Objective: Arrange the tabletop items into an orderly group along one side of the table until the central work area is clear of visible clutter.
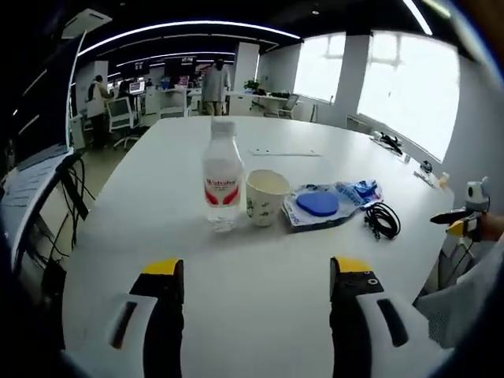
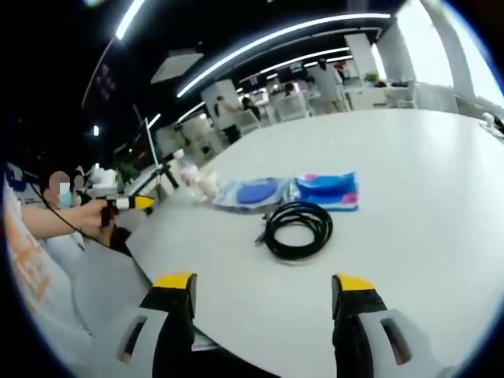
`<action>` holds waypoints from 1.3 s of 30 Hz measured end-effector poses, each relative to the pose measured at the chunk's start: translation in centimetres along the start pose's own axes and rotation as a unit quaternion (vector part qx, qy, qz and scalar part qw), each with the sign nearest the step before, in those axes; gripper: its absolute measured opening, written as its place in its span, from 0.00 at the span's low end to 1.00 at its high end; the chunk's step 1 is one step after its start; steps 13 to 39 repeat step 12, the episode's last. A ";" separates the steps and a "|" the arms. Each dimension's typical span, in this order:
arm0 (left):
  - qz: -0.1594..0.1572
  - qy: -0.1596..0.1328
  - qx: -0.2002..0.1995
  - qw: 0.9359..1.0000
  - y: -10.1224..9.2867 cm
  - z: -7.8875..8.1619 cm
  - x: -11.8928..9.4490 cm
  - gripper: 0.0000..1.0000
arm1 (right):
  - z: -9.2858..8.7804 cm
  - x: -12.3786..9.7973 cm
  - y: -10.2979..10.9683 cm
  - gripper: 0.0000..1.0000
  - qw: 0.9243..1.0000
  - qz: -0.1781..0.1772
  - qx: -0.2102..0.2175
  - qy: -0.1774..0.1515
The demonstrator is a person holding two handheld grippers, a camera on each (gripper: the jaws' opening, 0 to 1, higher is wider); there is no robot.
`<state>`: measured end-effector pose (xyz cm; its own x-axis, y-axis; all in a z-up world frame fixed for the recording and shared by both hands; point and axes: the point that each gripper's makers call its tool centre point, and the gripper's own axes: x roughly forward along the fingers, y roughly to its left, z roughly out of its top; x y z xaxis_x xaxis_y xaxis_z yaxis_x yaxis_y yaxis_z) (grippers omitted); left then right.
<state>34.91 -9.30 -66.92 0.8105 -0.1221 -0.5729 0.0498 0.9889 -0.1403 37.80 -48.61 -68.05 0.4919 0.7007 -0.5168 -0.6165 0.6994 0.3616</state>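
- I am looking out over an open office with strip lights and bright windows; a big white table (image 1: 260, 291) with a smooth, matte top carries everything I have to tidy.
- In the left gripper view the items sit in a loose row across the middle: a clear plastic water bottle (image 1: 222, 175) with a red label, upright; a paper cup (image 1: 266, 197) just beside it; a blue and white plastic packet (image 1: 331, 203) lying flat; and a coiled black cable (image 1: 383, 219) at its far end.
- My left gripper (image 1: 260, 272) hangs short of the bottle with its jaws spread wide and nothing between them.
- My right gripper (image 2: 264, 287) faces the cable (image 2: 298, 228) from the other side, jaws likewise wide apart and empty; the packet (image 2: 291, 191) lies just behind the coil.
- In the right gripper view the left gripper (image 2: 130, 202) shows at the left, held in a hand (image 2: 102, 211).
- Handling, as I judge it: the bottle is rigid but smooth, so I would take it at the labelled waist.
- The cup looks light and crushable; a gentle pinch on the rim wall suits it.
- The packet is soft and crinkly, probably slippery; an edge is the best hold.
- The cable is floppy and may uncoil; I would pinch several loops together.
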 end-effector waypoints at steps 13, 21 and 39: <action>-0.024 0.010 -0.018 1.000 -2.0 -2.4 -1.0 0.77 | -0.6 -0.2 -0.5 0.72 1.000 -0.005 0.008 0.009; -0.024 0.010 -0.018 1.000 -2.0 -2.4 -1.0 0.77 | -0.6 -0.2 -0.5 0.72 1.000 -0.005 0.008 0.009; -0.024 0.010 -0.018 1.000 -2.0 -2.4 -1.0 0.77 | -0.6 -0.2 -0.5 0.72 1.000 -0.005 0.008 0.009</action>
